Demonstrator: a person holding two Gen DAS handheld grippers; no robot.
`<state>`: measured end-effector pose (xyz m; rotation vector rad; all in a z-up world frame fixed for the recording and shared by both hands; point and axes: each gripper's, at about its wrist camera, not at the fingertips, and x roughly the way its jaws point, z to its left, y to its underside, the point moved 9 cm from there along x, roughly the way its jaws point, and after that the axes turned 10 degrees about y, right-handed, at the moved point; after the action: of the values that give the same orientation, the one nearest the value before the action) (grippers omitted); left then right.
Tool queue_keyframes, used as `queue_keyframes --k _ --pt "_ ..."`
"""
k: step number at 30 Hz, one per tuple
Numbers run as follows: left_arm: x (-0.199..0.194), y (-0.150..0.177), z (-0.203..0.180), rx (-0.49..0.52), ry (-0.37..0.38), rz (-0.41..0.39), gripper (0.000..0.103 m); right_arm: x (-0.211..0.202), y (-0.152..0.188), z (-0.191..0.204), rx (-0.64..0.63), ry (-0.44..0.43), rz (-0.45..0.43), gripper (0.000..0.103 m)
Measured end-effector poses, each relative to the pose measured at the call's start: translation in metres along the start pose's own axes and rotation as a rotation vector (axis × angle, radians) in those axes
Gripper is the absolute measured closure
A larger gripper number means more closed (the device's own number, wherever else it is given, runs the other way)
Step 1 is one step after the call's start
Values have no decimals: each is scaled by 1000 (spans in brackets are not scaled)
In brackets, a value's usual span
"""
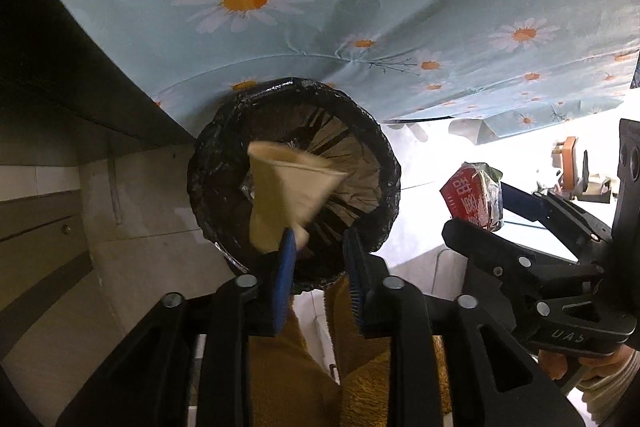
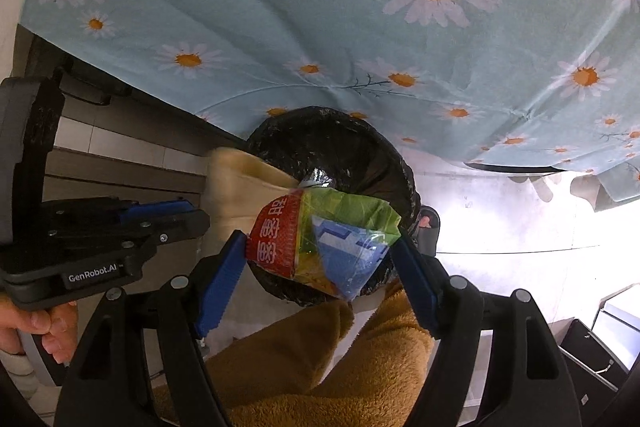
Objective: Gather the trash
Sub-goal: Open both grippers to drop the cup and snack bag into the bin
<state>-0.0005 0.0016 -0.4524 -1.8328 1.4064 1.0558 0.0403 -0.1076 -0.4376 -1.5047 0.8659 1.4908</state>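
A round bin (image 1: 386, 163) lined with a black bag (image 2: 360, 135) stands on the floor under both grippers. A tan paper cup (image 1: 288, 183), blurred, hangs mouth-up over the bin's opening; its narrow base only touches the left pad of my left gripper (image 1: 318, 247), whose jaws stand apart. In the right wrist view the cup (image 2: 240, 183) shows beside the bin's rim. My right gripper (image 2: 320, 238) holds a red, green and blue snack wrapper (image 2: 320, 243) between its blue pads, over the bin's near rim. The wrapper (image 1: 472, 197) also shows at the right of the left wrist view.
A light blue daisy tablecloth (image 1: 280, 27) hangs down just behind the bin. Dark furniture (image 1: 60, 87) stands to the left. A person's brown fleece legs (image 2: 300, 367) and a slippered foot (image 2: 428, 223) are close to the bin. A black box (image 2: 592, 359) sits at the lower right.
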Motion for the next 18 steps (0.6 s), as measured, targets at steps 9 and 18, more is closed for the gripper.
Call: queue_keyframes --k 9,18 --pt "-8 -4 2 -11 -7 -19 66 -9 -6 -5 17 2 -17 23" --pt "-25 2 6 -13 -22 -37 66 -23 -1 -5 9 10 -48 18"
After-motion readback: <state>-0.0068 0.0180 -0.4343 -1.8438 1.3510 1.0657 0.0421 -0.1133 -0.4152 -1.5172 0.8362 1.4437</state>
